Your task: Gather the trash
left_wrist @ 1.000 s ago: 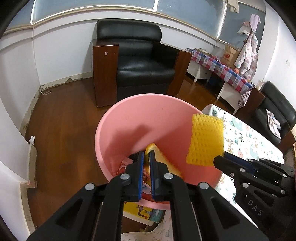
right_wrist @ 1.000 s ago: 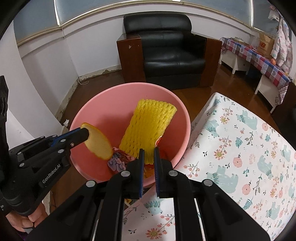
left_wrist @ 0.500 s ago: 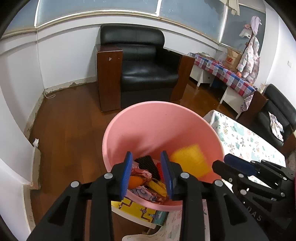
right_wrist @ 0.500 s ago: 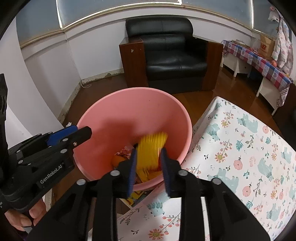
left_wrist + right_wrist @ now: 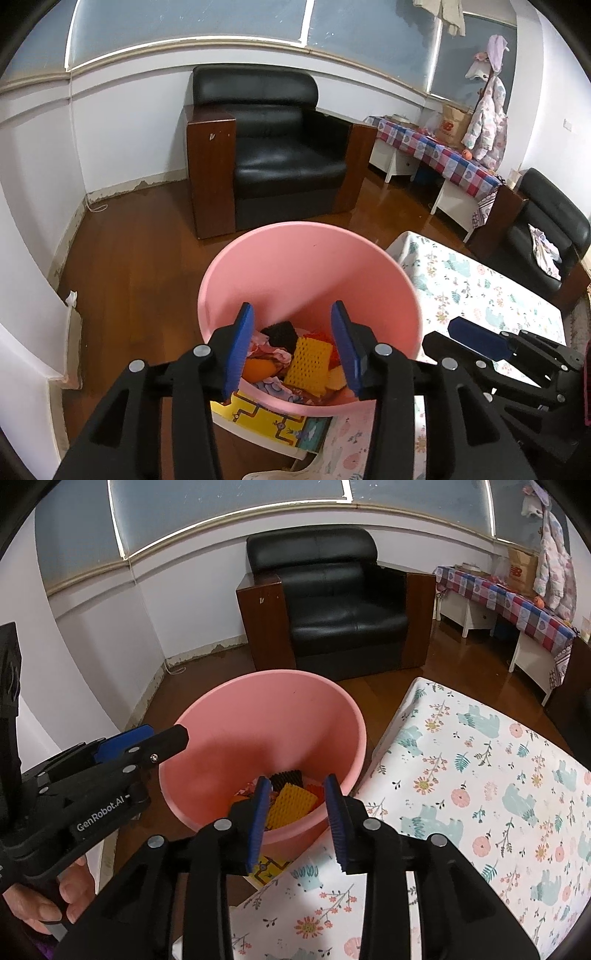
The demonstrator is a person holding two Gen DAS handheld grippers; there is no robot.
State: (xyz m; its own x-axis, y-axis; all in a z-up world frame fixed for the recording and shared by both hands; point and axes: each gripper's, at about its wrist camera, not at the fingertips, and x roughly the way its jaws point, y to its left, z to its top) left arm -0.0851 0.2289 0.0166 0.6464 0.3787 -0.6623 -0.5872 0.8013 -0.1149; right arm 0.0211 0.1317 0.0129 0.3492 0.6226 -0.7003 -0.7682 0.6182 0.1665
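Observation:
A pink plastic bin (image 5: 306,273) stands on the floor beside the table; it also shows in the right wrist view (image 5: 266,716). Inside lie a yellow foam net (image 5: 308,362), an orange peel piece (image 5: 258,369), a black net and crumpled wrappers. The yellow net shows in the right wrist view (image 5: 291,803) too. My left gripper (image 5: 295,350) is open and empty above the bin's near rim. My right gripper (image 5: 297,819) is open and empty above the bin's near edge, by the table corner.
A table with a floral bear cloth (image 5: 480,775) lies right of the bin. A yellow picture book (image 5: 266,417) lies under the bin's near side. A black armchair (image 5: 273,155) stands behind, on wooden floor. A checked-cloth side table (image 5: 436,151) is at the far right.
Both grippers opened. The left one dropped the orange peel piece and the right one dropped the yellow foam net; both now lie in the bin. Both grippers drew back slightly.

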